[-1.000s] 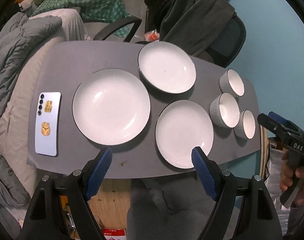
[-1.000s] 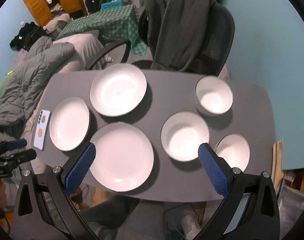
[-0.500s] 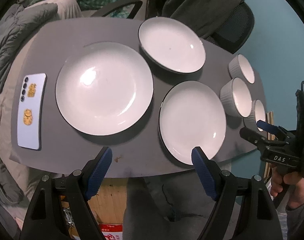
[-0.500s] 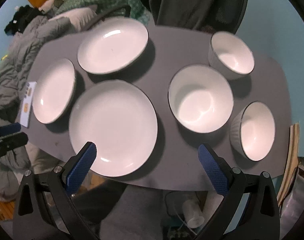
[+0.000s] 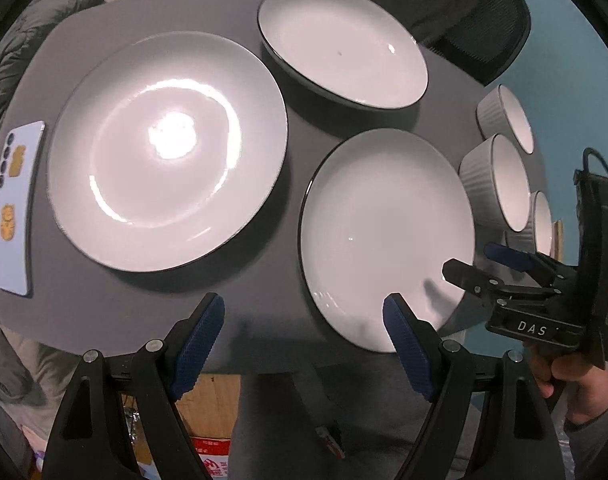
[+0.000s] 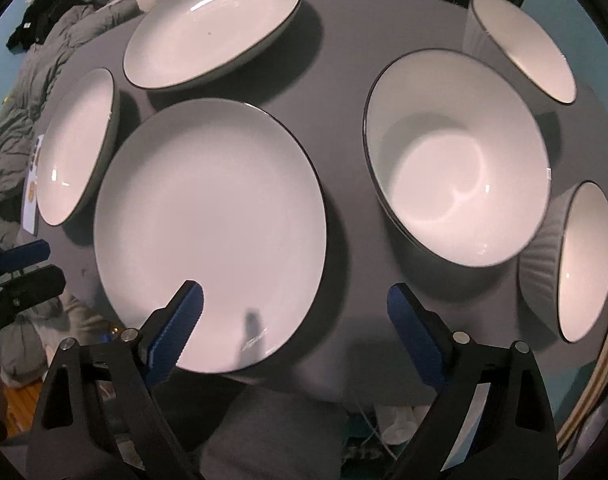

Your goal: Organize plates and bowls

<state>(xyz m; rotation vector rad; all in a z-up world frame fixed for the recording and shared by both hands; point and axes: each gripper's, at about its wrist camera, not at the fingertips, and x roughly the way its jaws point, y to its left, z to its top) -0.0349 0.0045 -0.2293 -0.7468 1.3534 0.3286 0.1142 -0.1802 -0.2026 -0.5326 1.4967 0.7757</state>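
Above the grey table, both the left gripper and the right gripper hang unclenched, the right's jaws just narrowing, empty, over the near plate.

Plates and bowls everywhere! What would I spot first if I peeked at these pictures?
Probably the big white plate shining with glare on the left of the grey table, with two more plates beside it. Three ribbed bowls line the right edge, and a pale blue phone lies far left. Blue-tipped tongs hover open at the near edge.
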